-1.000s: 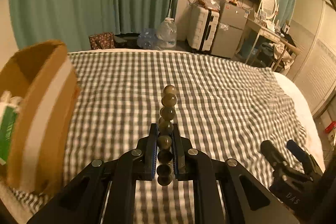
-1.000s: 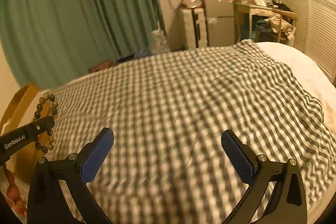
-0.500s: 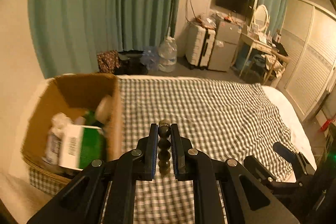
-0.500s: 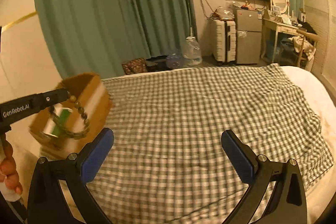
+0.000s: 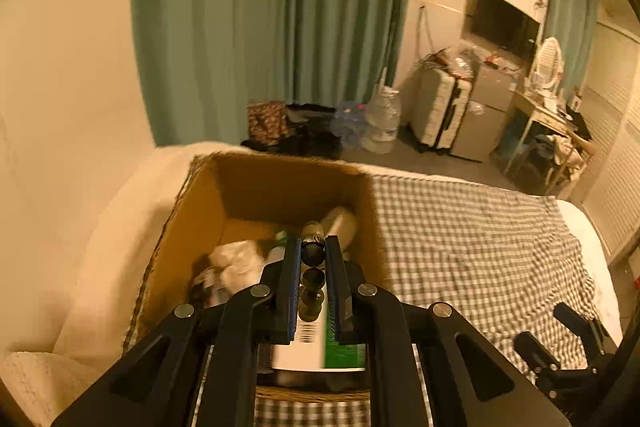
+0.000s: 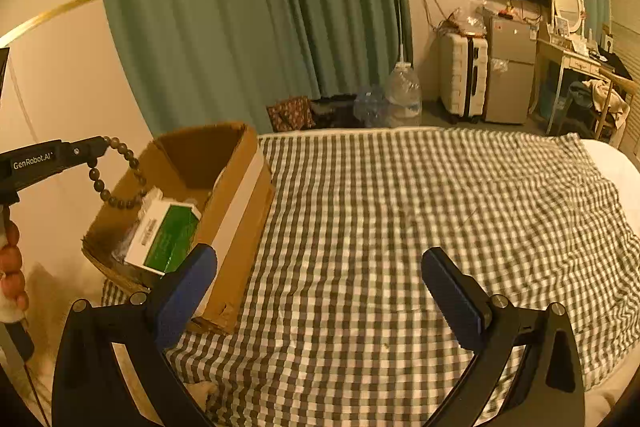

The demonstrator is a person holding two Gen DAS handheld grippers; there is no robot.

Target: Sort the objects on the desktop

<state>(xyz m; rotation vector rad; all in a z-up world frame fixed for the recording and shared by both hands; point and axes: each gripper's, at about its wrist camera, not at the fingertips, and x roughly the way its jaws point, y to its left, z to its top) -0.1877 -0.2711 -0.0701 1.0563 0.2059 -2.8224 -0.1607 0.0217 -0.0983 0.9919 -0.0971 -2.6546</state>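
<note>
1. Left tool (image 5: 313, 259) of mine pinches one bracelet (image 6: 116, 175) over one box (image 6: 240, 195); right tool (image 6: 320, 279) gapes, holding nothing.
2. Checked bed (image 6: 400, 227); teal curtains (image 6: 240, 7), one suitcase (image 6: 464, 75).

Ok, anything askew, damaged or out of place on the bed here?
The cardboard box looks worn: its near bottom corner is crushed and frayed. It sits at the bed's edge, partly off the checked blanket. Otherwise nothing stands out; the left tongs hold the bead bracelet above it.
</note>
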